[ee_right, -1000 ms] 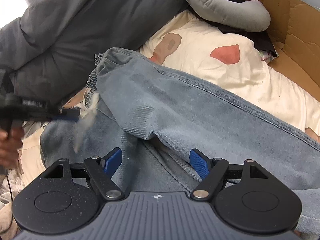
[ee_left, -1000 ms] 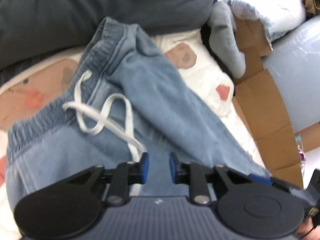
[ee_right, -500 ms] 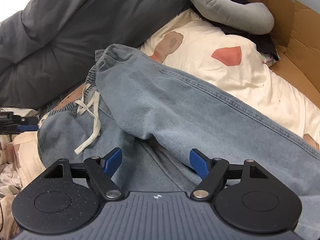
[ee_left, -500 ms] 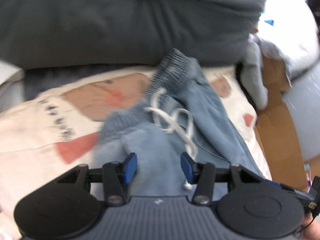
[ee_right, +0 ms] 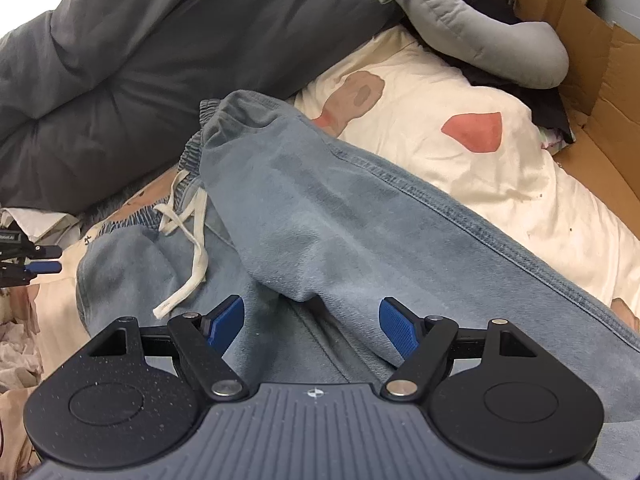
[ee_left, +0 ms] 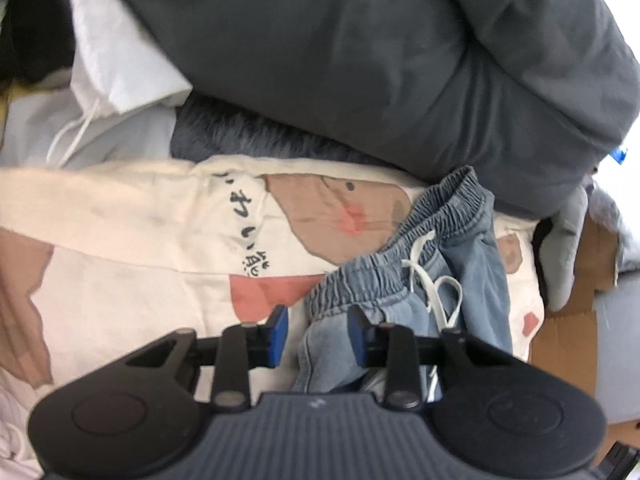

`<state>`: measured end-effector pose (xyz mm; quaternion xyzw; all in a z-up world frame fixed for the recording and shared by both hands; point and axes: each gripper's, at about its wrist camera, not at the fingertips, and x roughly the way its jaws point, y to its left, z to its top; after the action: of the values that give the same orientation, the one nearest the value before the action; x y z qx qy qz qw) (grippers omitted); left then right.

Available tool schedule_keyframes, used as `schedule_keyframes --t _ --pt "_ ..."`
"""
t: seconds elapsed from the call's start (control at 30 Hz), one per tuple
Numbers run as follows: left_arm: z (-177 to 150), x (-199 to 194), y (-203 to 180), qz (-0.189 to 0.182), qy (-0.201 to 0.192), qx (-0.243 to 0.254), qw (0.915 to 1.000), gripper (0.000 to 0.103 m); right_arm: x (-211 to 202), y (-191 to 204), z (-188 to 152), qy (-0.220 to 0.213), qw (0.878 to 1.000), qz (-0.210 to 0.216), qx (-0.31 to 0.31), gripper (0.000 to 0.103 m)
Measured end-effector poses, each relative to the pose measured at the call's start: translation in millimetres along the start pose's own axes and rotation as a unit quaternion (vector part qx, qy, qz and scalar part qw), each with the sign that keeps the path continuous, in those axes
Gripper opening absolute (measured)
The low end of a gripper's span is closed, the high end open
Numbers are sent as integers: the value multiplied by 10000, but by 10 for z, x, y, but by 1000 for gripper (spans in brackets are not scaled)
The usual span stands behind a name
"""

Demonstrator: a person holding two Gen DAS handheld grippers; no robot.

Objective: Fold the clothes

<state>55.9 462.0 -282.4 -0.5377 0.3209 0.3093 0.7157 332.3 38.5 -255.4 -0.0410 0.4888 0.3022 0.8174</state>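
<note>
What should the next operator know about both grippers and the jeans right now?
Left gripper: fingers closing around the jeans' edge below the waistband; no firm pinch visible.
Right gripper: wide open over the crotch seam, holding nothing.
Jeans lie on the cream printed sheet, one leg folded across the other, drawstring loose.
Done: first lengthwise fold. Left: likely square the waistband, then fold the legs up.
</note>
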Motion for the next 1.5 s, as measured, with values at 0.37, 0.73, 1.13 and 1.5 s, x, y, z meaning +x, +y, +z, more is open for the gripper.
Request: schedule_keyframes --t 0.37,0.73,1.13,1.5 --pt "-100 431 127 43 293 -314 9991 44 47 69 -36 157 9998 -2 -88 80" --pt "-275 756 139 -218 764 -543 9954 51 115 53 -165 346 9994 -41 -91 80" --pt "-315 963 1 -113 1034 -388 9938 30 211 151 -183 463 9986 26 -253 80" --pt "-212 350 32 -25 51 -144 9999 13 275 336 196 350 9962 53 -800 80"
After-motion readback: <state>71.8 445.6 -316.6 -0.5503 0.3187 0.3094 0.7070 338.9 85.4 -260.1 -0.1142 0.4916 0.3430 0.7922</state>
